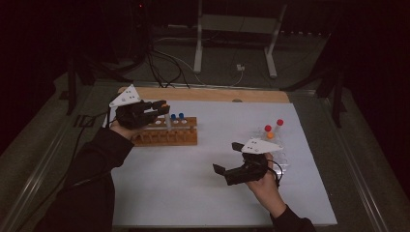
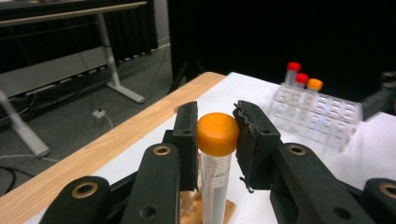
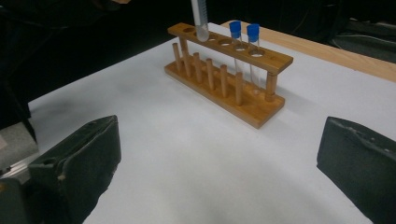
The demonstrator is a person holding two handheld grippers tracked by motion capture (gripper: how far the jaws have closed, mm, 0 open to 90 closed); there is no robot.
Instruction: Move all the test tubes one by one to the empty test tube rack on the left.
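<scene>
My left gripper (image 1: 155, 108) is shut on the orange cap of a clear test tube (image 2: 216, 186), pads pressed against both sides of the cap (image 2: 217, 134). The tube (image 1: 168, 120) hangs upright over the left end of a wooden rack (image 1: 164, 137). In the right gripper view its rounded bottom (image 3: 201, 23) sits just above a hole at the far end of the rack (image 3: 224, 84). Two blue-capped tubes (image 3: 243, 29) stand in the rack. My right gripper (image 1: 226, 157) hovers low over the white mat with jaws open wide and nothing between them (image 3: 219, 154).
A clear plastic rack (image 2: 327, 119) at the right of the mat holds two red-capped tubes (image 1: 279, 122) and an orange-capped one (image 1: 270, 135). The white mat (image 1: 193, 188) covers the table, with a wooden strip (image 1: 208, 94) along its far edge. Table legs and cables lie beyond.
</scene>
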